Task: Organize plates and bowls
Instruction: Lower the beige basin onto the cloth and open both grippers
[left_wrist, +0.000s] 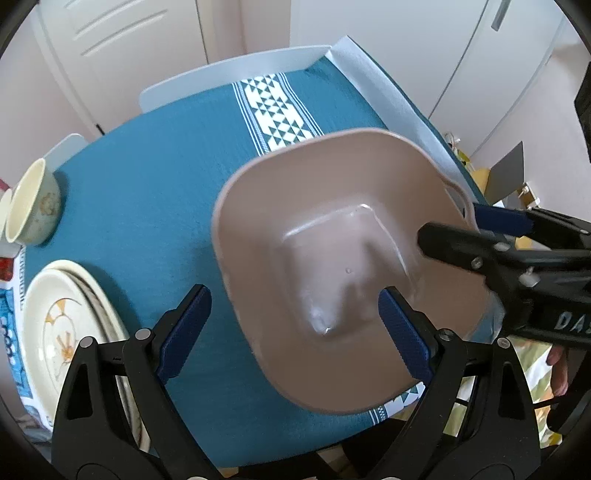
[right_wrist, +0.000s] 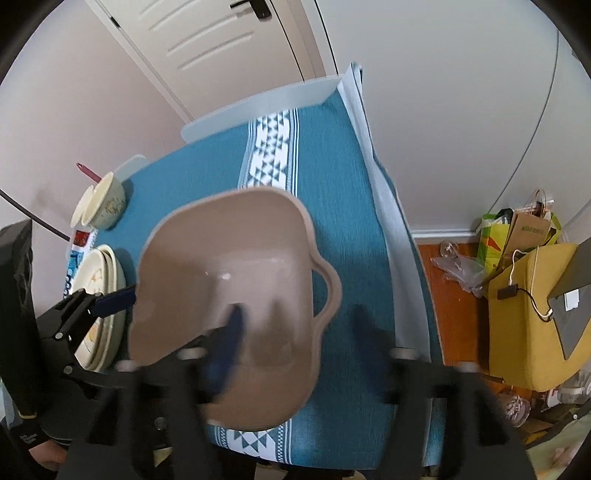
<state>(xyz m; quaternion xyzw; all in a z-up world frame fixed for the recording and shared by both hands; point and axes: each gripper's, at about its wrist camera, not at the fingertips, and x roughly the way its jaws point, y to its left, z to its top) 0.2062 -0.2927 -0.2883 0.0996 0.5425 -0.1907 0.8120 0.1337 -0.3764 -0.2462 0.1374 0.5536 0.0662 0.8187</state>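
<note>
Bowl (left_wrist: 332, 266), right gripper (left_wrist: 448, 229) marked "DA"

Soft daylight, fisheye-warped edges (right view's foreground blurred).

The left tongs (left_wrist: 295, 317) stand wide open at the bottom of the left wrist frame, blue pads (left_wrist: 183, 332) spread apart. The right tongs (left_wrist: 461, 225) enter from the right edge, jaws spread, one finger inside and one outside a rim.
</note>
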